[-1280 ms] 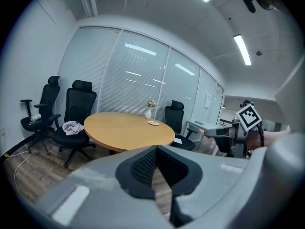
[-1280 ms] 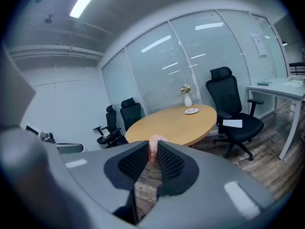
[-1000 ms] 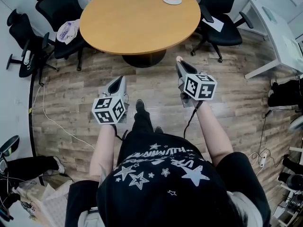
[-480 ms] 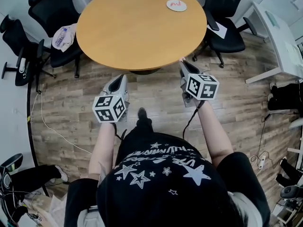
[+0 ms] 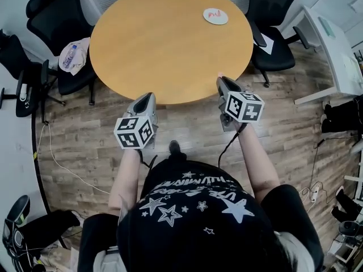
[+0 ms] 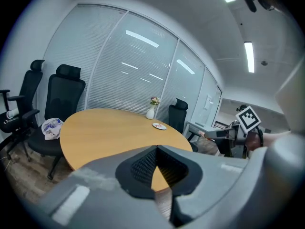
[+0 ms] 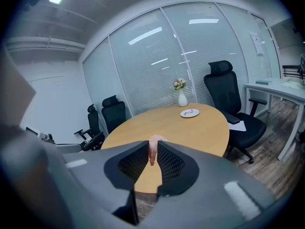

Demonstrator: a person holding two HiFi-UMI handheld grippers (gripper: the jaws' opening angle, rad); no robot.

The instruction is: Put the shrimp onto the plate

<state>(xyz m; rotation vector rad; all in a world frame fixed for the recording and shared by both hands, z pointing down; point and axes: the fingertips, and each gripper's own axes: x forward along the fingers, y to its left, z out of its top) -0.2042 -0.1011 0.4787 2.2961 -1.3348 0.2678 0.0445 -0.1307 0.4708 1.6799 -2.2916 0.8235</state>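
Pink shrimp (image 7: 153, 146) pinched in right tongs (image 7: 153, 155), mid-frame; left tongs (image 6: 156, 150) clenched, empty; plate (image 5: 215, 16) upper right on counter (image 5: 164, 44).

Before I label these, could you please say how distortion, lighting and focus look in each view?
Head view: even light, sharp table, bowed edges. Left gripper view: fisheye, black corners, lamp reflections on the blinds, fingers soft. Right gripper view: same fisheye; shrimp soft, plate small but clear.
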